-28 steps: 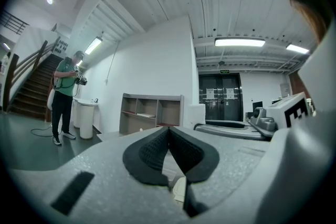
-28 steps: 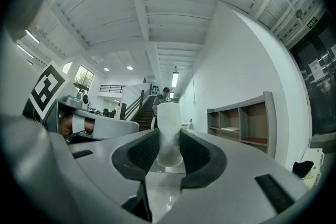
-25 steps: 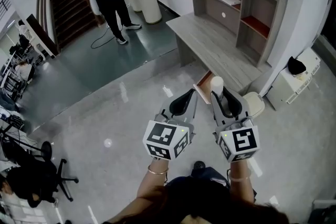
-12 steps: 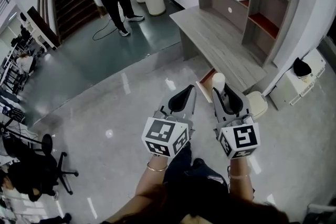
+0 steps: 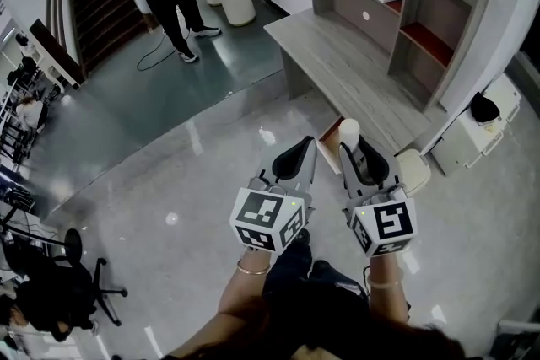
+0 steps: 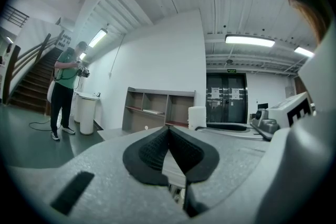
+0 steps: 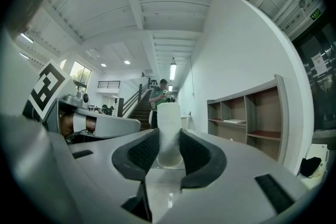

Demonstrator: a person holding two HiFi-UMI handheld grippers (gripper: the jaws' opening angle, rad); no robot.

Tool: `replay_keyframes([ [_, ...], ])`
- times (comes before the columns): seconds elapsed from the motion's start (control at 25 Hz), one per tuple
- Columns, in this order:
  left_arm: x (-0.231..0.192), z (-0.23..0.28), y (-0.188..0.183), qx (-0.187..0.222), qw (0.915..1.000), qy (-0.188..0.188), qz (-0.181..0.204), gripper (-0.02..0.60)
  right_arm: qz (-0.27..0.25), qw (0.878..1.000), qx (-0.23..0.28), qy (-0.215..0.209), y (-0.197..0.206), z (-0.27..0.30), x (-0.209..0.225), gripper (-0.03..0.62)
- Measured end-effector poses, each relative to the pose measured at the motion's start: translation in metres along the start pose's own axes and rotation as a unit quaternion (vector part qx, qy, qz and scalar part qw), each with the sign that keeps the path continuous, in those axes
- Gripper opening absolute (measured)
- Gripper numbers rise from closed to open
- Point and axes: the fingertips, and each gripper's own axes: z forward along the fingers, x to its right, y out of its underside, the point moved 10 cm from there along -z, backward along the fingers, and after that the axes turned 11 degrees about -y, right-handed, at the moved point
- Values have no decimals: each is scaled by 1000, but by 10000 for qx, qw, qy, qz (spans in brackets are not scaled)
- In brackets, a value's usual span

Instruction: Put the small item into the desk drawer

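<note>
Right gripper [image 7: 169, 138]: jaws clamped on the small item [image 7: 168, 123], a white cylinder whose upper end rises clear of them. Left gripper [image 6: 168, 131]: jaws closed together, nothing between them. Both grippers are held side by side over the floor [image 5: 186, 181], off the counter's [image 5: 354, 72] near edge. The drawer [image 5: 331, 133] stands open under that edge, just ahead of the held item.
</note>
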Motion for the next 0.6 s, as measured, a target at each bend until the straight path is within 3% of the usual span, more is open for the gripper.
replay_keyframes([
  [0.6, -63, 74, 4, -101, 9990, 425, 9, 15, -39, 9989, -233, 409, 12, 81, 18, 107],
])
